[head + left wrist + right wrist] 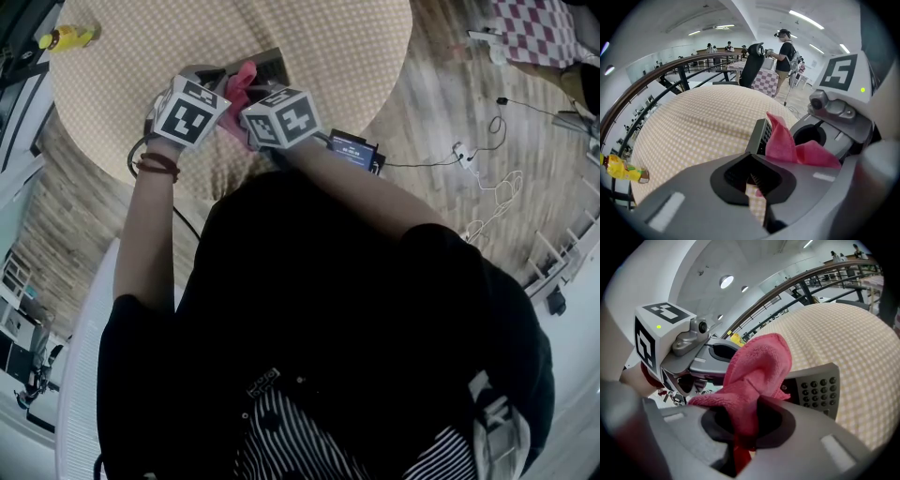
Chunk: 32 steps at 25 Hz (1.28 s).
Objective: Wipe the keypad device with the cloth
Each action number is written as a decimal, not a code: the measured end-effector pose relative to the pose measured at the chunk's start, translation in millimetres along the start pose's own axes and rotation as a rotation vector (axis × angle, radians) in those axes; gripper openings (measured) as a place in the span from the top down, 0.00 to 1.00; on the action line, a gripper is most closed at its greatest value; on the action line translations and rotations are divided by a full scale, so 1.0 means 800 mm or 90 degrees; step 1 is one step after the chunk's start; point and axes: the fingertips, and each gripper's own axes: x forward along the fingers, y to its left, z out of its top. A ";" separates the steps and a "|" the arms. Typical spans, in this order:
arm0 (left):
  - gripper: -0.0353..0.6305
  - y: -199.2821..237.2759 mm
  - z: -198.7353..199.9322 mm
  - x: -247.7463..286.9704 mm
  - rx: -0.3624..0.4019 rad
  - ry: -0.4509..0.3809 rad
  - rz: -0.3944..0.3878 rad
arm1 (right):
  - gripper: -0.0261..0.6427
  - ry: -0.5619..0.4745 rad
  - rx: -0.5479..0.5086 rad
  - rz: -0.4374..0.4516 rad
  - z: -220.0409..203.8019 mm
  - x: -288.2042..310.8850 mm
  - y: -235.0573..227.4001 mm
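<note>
Holding one pink cloth [759,366] clamped in its fingers, the right gripper [740,439] rests it against one keypad device [818,390] on the tabletop [862,348]. The left gripper [755,187] has its fingers closed on the device's edge. One yellow bottle [66,37] lies well apart.

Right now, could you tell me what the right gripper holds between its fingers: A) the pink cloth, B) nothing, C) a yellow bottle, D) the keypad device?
A: the right gripper view shows the pink cloth pinched in the right gripper, with the keypad device behind it.
</note>
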 end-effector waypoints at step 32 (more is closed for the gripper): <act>0.95 -0.010 -0.009 0.026 0.021 0.061 0.015 | 0.87 0.071 0.061 -0.063 -0.048 0.026 -0.059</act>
